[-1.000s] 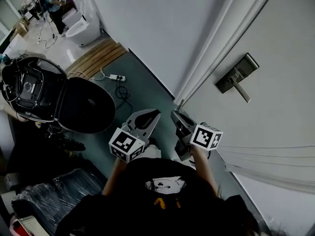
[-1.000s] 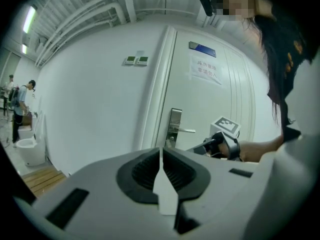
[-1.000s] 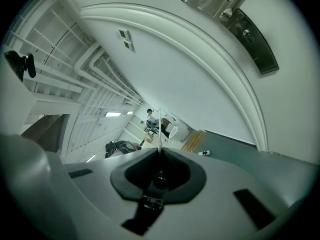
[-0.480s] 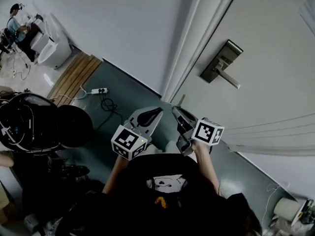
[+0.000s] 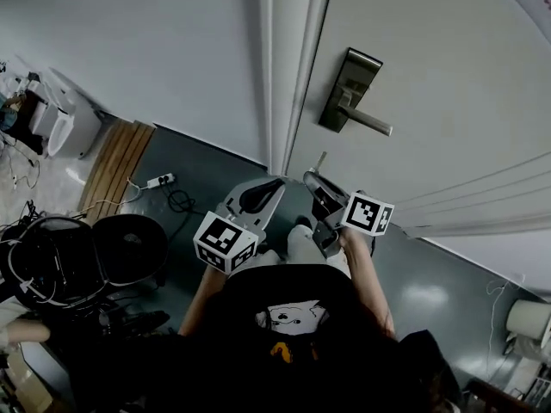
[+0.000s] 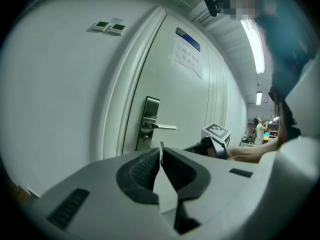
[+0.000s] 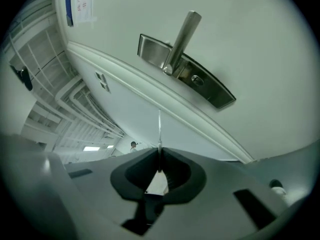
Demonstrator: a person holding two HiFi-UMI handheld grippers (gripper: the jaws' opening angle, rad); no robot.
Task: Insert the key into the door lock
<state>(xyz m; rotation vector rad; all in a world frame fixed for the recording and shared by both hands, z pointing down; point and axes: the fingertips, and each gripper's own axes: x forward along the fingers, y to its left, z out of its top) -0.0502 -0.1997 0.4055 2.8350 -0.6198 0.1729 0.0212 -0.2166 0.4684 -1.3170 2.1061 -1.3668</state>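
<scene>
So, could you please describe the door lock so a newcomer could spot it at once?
Find the white door right of the frame. Near its left edge sits the lock: a metal plate with a lever handle. Nothing else metal shows on the door.

My left hand-held gripper (image 5: 274,185) and right hand-held gripper (image 5: 310,179) are grey shells with black ribbed pads (image 6: 145,171); each carries a white cube (image 5: 225,242) of black square markers. I wear a black printed T-shirt (image 5: 284,360).
</scene>
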